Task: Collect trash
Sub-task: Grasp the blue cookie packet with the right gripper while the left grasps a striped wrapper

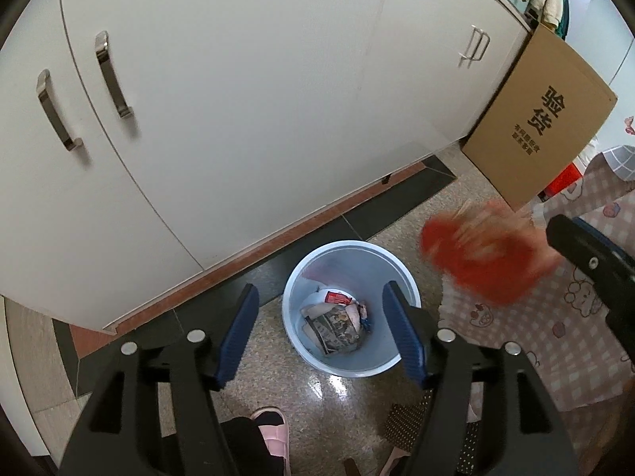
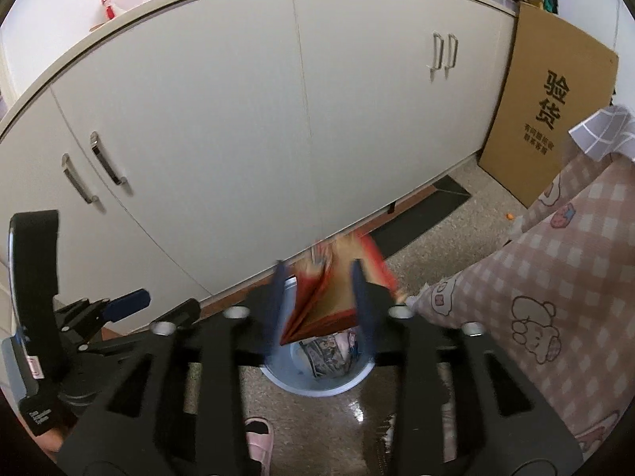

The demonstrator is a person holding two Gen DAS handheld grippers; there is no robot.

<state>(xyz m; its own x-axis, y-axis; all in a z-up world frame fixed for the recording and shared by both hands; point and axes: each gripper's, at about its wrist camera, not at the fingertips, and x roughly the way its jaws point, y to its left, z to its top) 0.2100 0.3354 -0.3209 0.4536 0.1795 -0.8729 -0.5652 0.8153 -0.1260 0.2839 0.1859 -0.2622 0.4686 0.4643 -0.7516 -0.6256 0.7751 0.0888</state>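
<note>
A light-blue bin (image 1: 295, 277) stands on the floor in front of the cabinets, with crumpled wrappers and printed paper (image 1: 337, 325) in its bottom. My left gripper (image 1: 323, 333) hovers over it, open and empty, one blue pad on each side of the bin. In the right wrist view a blurred red and orange wrapper (image 2: 329, 297) hangs between the spread fingers of my right gripper (image 2: 319, 299), right above the bin (image 2: 313, 390); the pads do not press on it. The left wrist view shows the same wrapper (image 1: 480, 254) as a red blur to the right of the bin.
White cabinet doors (image 1: 238, 99) with metal handles fill the background. A cardboard box (image 1: 539, 119) leans at their right end. A person's pink checked garment (image 2: 555, 277) fills the right side, and a pink slipper (image 1: 272, 432) is near the bin. The floor is speckled stone.
</note>
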